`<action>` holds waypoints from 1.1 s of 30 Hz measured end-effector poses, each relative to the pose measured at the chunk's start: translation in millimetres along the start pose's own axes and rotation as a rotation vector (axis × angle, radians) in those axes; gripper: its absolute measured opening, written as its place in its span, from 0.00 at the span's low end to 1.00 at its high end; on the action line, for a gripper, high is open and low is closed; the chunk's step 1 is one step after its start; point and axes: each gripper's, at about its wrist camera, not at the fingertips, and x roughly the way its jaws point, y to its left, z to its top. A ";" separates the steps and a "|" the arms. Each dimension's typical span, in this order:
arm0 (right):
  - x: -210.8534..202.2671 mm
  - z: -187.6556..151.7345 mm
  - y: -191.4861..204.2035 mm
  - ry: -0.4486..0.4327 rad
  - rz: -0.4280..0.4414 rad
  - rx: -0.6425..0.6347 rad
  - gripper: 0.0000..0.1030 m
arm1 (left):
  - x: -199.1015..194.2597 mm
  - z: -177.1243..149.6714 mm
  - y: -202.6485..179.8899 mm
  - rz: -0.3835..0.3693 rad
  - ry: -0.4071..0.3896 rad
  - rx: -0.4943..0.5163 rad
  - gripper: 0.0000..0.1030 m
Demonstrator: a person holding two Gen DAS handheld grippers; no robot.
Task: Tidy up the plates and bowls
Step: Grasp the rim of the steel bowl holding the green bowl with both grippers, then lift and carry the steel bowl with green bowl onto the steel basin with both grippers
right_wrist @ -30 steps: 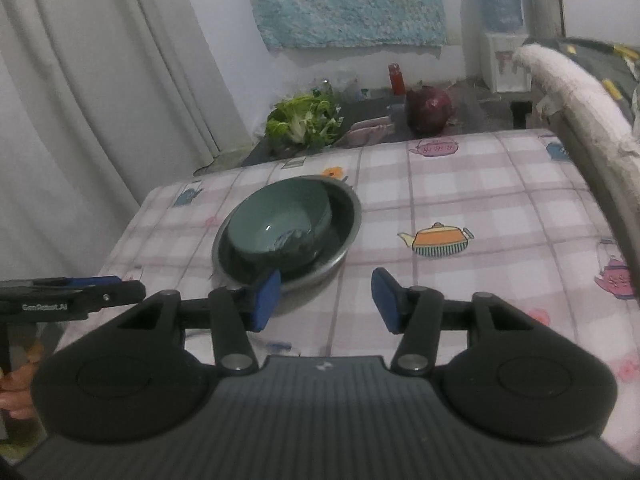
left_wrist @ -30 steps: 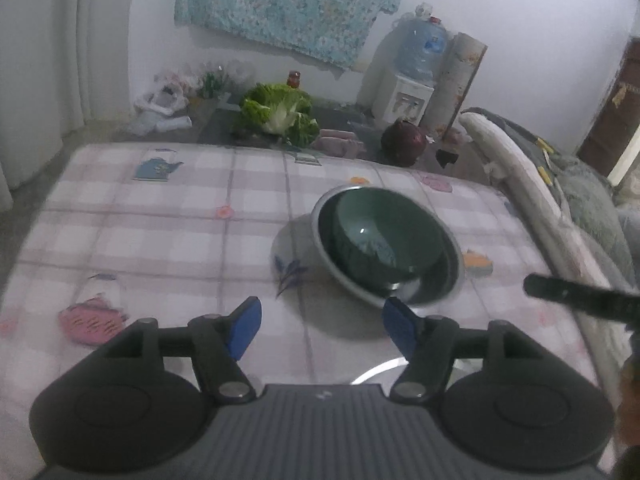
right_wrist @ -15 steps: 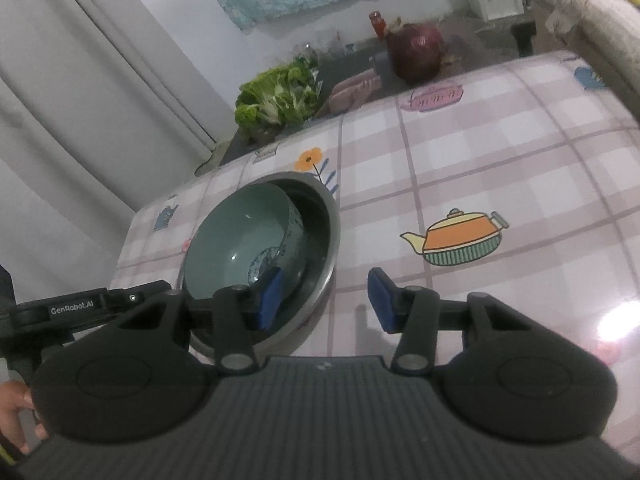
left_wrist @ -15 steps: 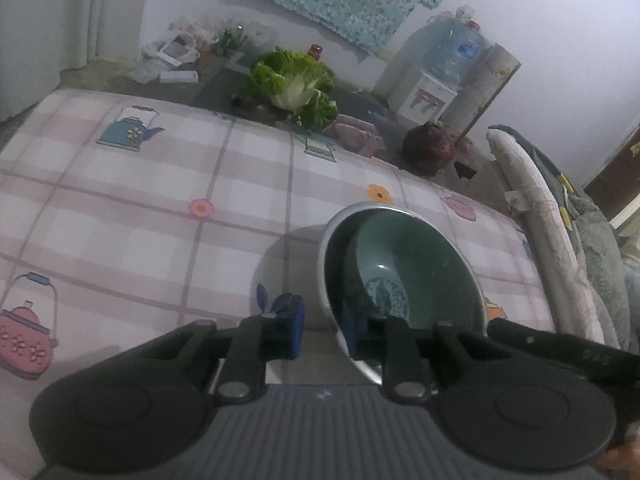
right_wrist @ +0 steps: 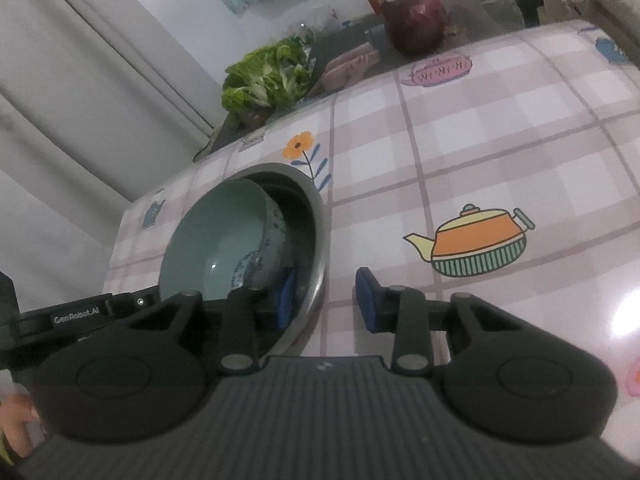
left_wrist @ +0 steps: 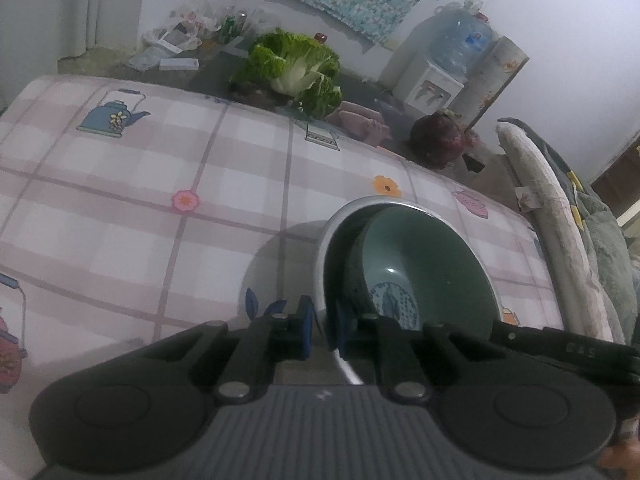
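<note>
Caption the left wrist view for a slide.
Left gripper shut on the rim of the metal basin holding a green bowl on the checked tablecloth.

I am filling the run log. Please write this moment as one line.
left gripper: shut on metal bowl rim | right gripper: closing, astride opposite rim, outer pad clear | green bowl: inside metal bowl | on table

Ceramic bowl [left_wrist: 424, 264] sits inside metal basin [left_wrist: 344, 216], off-centre, touching one wall. Basin on table [left_wrist: 120, 208]. L gripper [left_wrist: 322, 330] straddles basin's near rim, R gripper [right_wrist: 326, 298] straddles opposite side, one finger in, one out. Behind table: cabbage [left_wrist: 296, 68], red cabbage [right_wrist: 416, 22], water dispenser [left_wrist: 436, 76] further back.
</note>
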 end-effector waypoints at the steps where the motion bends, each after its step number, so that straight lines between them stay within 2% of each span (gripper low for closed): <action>1: 2.9 0.6 -1.7 0.004 0.007 0.008 0.27 | 3.0 0.1 0.4 -0.002 0.004 -0.005 0.12; 13: 26.5 7.4 2.3 0.008 0.031 0.015 0.12 | 17.7 1.2 9.9 -0.034 -0.001 -0.074 0.12; 16: 27.0 7.5 0.6 0.003 0.038 0.025 0.11 | 20.0 0.8 12.7 -0.057 0.007 -0.102 0.10; 33: 24.3 4.7 0.9 0.005 0.040 0.057 0.11 | 13.5 -0.7 11.8 -0.052 0.021 -0.131 0.08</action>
